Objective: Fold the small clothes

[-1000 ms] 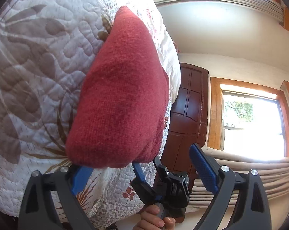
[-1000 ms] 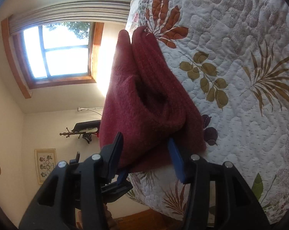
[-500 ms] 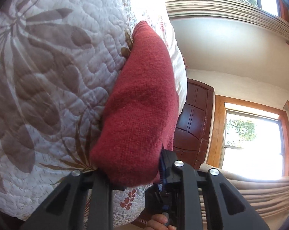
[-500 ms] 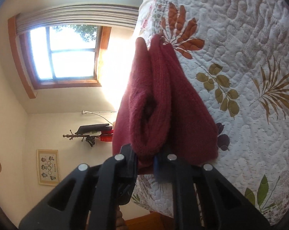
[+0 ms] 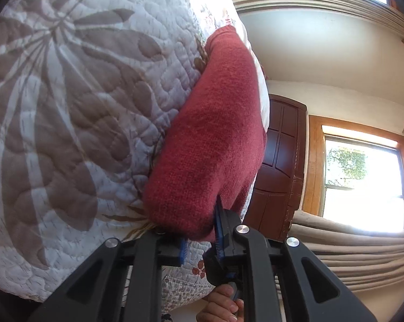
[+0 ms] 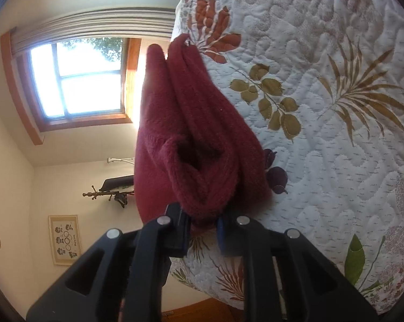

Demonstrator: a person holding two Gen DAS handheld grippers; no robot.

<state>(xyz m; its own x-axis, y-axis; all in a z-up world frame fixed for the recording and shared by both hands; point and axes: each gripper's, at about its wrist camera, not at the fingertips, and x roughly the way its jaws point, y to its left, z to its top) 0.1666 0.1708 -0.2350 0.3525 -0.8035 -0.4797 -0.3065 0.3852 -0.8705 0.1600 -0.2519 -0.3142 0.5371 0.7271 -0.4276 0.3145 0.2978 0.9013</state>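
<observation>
A dark red knitted garment (image 5: 215, 139) lies folded in thick layers on a white quilt (image 5: 68, 107) with a leaf pattern. My left gripper (image 5: 199, 238) is shut on the garment's near edge, its blue pads pressed into the knit. In the right wrist view the same red garment (image 6: 202, 134) shows its bunched layers with a hollow between them. My right gripper (image 6: 202, 225) is shut on that bunched end. The part of the cloth between the pads is hidden in both views.
The quilt (image 6: 322, 107) drops off at the bed's edge just beside the garment. Beyond it are a dark wooden door (image 5: 279, 166), windows (image 5: 363, 182) with curtains, and a coat stand (image 6: 108, 194). A person's hand (image 5: 223, 306) holds the other gripper below.
Both grippers went from open around the garment's edge to shut on it. The garment's ends are now pinched and bunched between the pads.
</observation>
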